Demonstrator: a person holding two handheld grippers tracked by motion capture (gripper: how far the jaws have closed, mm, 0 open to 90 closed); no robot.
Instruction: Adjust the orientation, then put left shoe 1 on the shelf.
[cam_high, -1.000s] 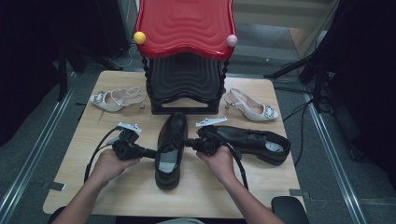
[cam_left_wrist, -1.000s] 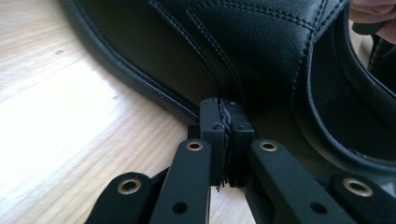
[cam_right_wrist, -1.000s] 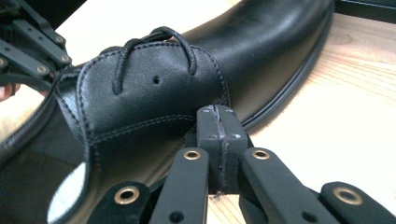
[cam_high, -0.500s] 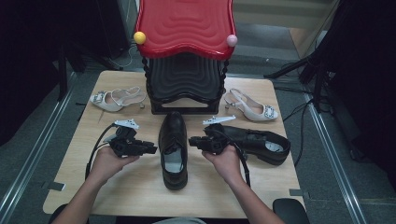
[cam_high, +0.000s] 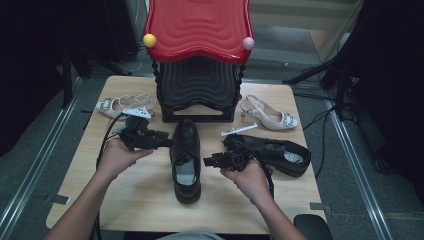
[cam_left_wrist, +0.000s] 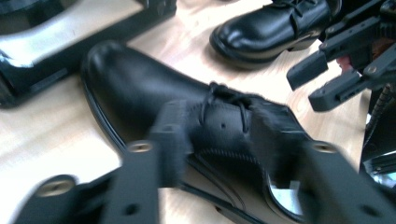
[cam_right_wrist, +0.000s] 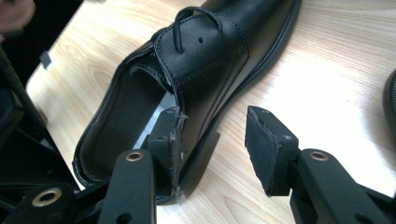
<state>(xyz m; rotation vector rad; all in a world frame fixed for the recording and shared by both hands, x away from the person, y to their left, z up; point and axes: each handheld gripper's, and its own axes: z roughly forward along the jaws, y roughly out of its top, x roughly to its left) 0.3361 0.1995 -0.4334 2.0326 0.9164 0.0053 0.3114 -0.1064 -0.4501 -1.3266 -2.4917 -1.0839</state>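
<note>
Dim surroundings, table (cam_high: 150, 200) lit; left gripper view motion-blurred.

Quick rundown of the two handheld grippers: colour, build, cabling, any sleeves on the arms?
Both the left gripper and right gripper are black, with two flat jaw arms carrying brass-coloured rivets and dark blocky pads. Each has a light grey plate on top and a black cable trailing back. The forearms are bare; no sleeves visible.

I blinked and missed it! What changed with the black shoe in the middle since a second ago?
Both grippers, left and right, let go of the middle black shoe; their jaws have just been opening and they drew back from its sides. The shoe, the other black shoe and the rack stayed put.
</note>
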